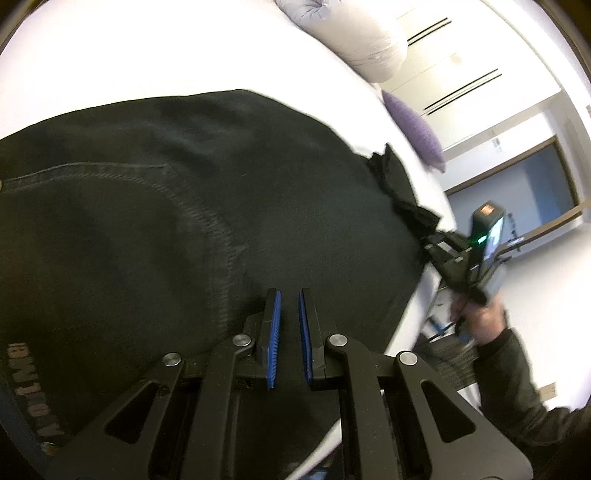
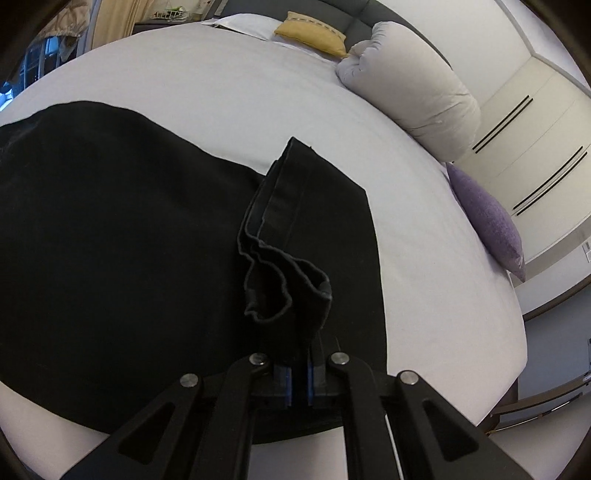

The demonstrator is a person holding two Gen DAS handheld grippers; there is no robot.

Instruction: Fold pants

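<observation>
Black pants (image 1: 155, 206) lie spread on a white bed (image 1: 147, 55); a stitched pocket seam and a lettered waistband show in the left wrist view. My left gripper (image 1: 290, 295) is open with nothing between its blue pads, just above the pants near the bed's front edge. My right gripper (image 2: 299, 354) is shut on the bunched leg hems (image 2: 284, 266) of the pants (image 2: 110, 240), holding them above the cloth below. The right gripper also shows in the left wrist view (image 1: 443, 247), at the pants' far right end.
A rolled white duvet (image 2: 410, 85), a yellow cushion (image 2: 314, 35) and a purple cushion (image 2: 491, 221) lie along the bed's (image 2: 221, 74) far side. White wardrobe doors (image 2: 535, 140) stand behind. The bed edge and floor are at the right in the left wrist view.
</observation>
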